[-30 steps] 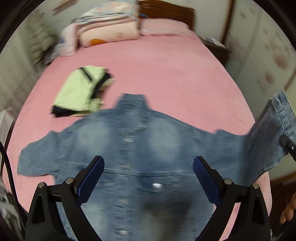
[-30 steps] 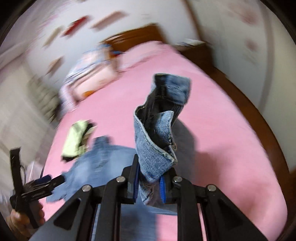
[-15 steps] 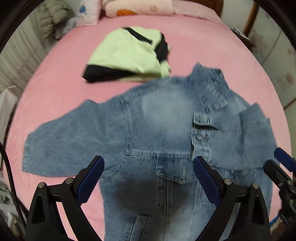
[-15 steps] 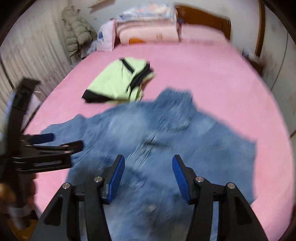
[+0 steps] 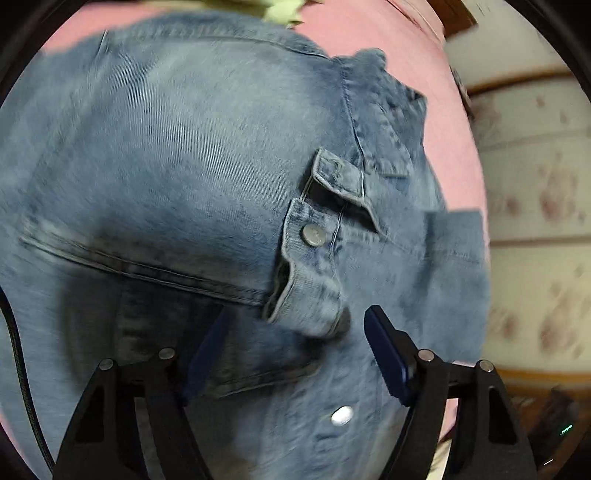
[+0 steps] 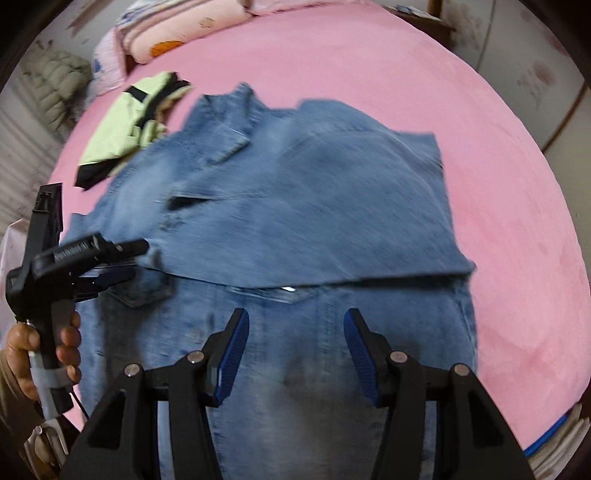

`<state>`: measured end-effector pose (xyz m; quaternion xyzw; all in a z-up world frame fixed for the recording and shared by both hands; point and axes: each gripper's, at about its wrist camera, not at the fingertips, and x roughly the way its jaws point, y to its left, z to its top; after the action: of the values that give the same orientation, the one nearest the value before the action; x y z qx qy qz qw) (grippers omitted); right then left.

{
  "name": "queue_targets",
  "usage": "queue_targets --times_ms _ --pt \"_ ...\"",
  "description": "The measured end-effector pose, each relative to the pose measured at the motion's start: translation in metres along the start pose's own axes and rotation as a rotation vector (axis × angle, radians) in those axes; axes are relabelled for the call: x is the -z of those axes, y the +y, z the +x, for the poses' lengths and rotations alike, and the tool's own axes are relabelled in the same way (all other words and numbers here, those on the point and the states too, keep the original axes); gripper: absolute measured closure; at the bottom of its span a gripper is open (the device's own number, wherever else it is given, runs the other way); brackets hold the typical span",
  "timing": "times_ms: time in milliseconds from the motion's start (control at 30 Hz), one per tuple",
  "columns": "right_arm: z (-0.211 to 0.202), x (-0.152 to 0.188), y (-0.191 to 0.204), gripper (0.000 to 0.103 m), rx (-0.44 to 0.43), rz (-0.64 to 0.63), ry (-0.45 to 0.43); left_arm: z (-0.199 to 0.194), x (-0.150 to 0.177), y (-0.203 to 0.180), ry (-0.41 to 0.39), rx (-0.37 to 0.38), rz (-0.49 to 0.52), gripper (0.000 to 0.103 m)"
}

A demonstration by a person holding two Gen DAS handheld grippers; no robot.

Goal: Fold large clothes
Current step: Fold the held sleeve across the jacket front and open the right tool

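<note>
A blue denim jacket [image 6: 303,206] lies front up on the pink bed [image 6: 498,184], its right sleeve folded across the chest. It fills the left wrist view [image 5: 177,155], where its placket and a metal button show close up. My left gripper [image 5: 295,332] is open, low over the jacket's front, with the placket fold between its fingers. It also shows in the right wrist view [image 6: 122,258] at the jacket's left side. My right gripper [image 6: 293,347] is open and empty above the jacket's lower front.
A folded light-green and black garment [image 6: 129,122] lies on the bed beyond the jacket's left shoulder. Pillows and folded bedding [image 6: 177,33] sit at the headboard. A grey padded coat [image 6: 51,85] hangs at the far left. Wall and wooden trim [image 5: 535,221] lie to the right.
My right gripper let go of the sleeve, which now lies folded across the chest. My left gripper dropped close to the jacket's placket and its jaws narrowed somewhat.
</note>
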<state>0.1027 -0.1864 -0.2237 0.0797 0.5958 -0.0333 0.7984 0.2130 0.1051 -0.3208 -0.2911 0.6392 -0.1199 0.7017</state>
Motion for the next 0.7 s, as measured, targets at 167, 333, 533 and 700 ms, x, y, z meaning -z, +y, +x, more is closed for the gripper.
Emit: queue_targets --times_ms 167,333,533,700 --pt "0.004 0.004 -0.013 0.049 -0.001 0.019 0.0 0.005 0.004 0.018 -0.065 0.105 -0.173 0.03" --pt "0.006 0.009 -0.017 0.049 -0.001 -0.009 0.006 0.006 0.016 0.014 -0.051 0.179 -0.197 0.048" --pt "0.008 0.012 -0.028 0.049 -0.005 0.014 0.013 0.014 0.017 0.014 -0.039 0.199 -0.211 0.048" --pt "0.008 0.014 -0.037 0.049 0.01 0.028 0.007 0.018 0.008 0.007 -0.047 0.116 -0.209 0.059"
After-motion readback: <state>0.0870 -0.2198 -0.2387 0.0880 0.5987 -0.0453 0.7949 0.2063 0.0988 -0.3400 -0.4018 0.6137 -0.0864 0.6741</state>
